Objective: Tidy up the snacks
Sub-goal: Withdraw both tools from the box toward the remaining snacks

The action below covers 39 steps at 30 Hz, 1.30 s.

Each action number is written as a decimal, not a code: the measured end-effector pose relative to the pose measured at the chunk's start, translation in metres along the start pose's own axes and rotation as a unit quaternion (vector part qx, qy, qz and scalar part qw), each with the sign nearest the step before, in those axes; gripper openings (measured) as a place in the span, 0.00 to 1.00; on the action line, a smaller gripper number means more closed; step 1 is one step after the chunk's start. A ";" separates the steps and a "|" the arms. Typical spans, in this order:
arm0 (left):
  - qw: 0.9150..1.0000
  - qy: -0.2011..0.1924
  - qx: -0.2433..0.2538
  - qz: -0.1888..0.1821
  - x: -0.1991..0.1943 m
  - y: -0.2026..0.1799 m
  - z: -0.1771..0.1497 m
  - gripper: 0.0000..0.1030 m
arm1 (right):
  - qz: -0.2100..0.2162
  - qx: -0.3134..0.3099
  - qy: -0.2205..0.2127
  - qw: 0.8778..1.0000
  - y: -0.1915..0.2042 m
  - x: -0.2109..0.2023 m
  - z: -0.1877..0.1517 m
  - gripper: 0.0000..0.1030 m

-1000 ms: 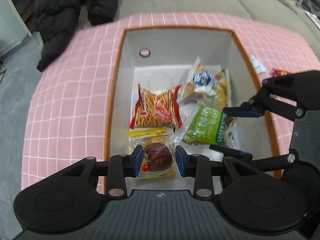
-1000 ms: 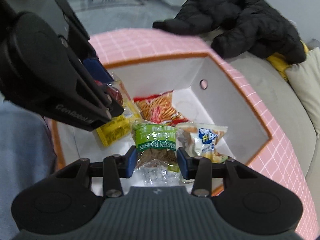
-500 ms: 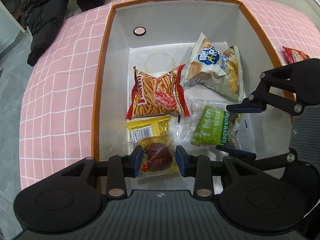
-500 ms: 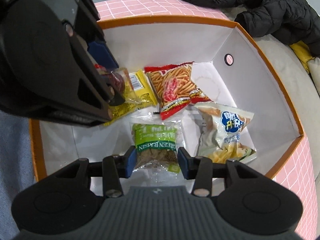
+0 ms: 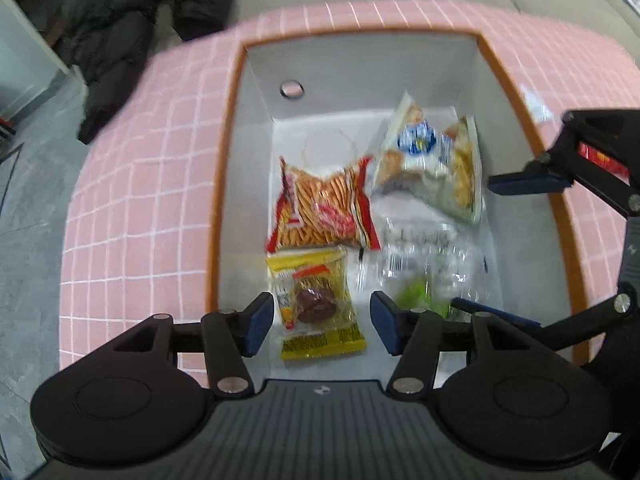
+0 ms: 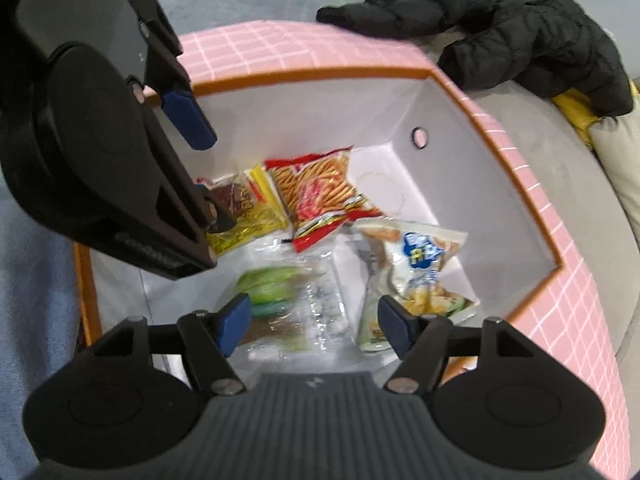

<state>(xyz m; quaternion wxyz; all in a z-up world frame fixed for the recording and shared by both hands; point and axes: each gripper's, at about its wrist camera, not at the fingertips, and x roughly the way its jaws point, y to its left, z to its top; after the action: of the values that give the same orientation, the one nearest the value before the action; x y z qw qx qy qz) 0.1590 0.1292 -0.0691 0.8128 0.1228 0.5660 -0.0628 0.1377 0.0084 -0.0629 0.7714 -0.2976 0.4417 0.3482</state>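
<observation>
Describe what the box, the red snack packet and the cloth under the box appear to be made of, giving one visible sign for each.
Box: probably cardboard, matte white inside; flat folded walls, orange rim, a punched round hole.
Red snack packet: glossy plastic film; it crinkles and catches light, with crimped ends.
Cloth: looks like soft woven or padded fabric, pink with a white grid; it curves over the edges. The exact fibre cannot be told.

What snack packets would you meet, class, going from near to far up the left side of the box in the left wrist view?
Yellow packet with the dark sweet → red packet of orange sticks → bare white box floor, then the far wall with its round hole.
</observation>
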 end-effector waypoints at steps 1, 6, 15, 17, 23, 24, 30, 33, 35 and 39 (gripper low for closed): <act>1.000 -0.010 -0.007 0.003 -0.005 0.000 0.000 0.64 | -0.004 0.006 -0.008 1.000 -0.002 -0.007 -0.001 0.68; 0.996 -0.081 -0.040 0.009 -0.044 -0.010 -0.001 0.64 | -0.019 0.065 -0.063 0.996 -0.018 -0.049 -0.011 0.68; 0.978 -0.184 -0.098 -0.003 -0.095 -0.046 -0.011 0.67 | -0.070 0.177 -0.154 0.970 -0.038 -0.124 -0.051 0.68; 0.974 -0.198 -0.105 -0.008 -0.101 -0.056 -0.015 0.67 | -0.080 0.195 -0.169 0.963 -0.040 -0.136 -0.062 0.68; 0.965 -0.235 -0.111 -0.031 -0.110 -0.084 -0.024 0.67 | -0.114 0.255 -0.193 0.941 -0.043 -0.162 -0.104 0.70; 0.964 -0.239 -0.109 -0.034 -0.110 -0.091 -0.026 0.67 | -0.116 0.266 -0.195 0.937 -0.043 -0.165 -0.112 0.70; 0.963 -0.245 -0.092 -0.058 -0.101 -0.127 -0.031 0.67 | -0.138 0.313 -0.197 0.919 -0.048 -0.167 -0.162 0.70; 0.966 -0.237 -0.073 -0.068 -0.094 -0.148 -0.030 0.67 | -0.149 0.326 -0.189 0.914 -0.050 -0.165 -0.187 0.70; 0.968 -0.233 -0.060 -0.078 -0.090 -0.161 -0.030 0.67 | -0.155 0.333 -0.182 0.912 -0.053 -0.162 -0.202 0.70; 0.971 -0.220 -0.043 -0.088 -0.079 -0.183 -0.026 0.67 | -0.160 0.356 -0.164 0.906 -0.059 -0.155 -0.227 0.70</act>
<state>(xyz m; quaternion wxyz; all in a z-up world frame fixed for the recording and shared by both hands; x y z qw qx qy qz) 0.0634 -0.0423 -0.0276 0.9131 0.0201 0.3842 -0.1353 0.0202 -0.2431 -0.0141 0.9331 -0.0088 0.3495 0.0838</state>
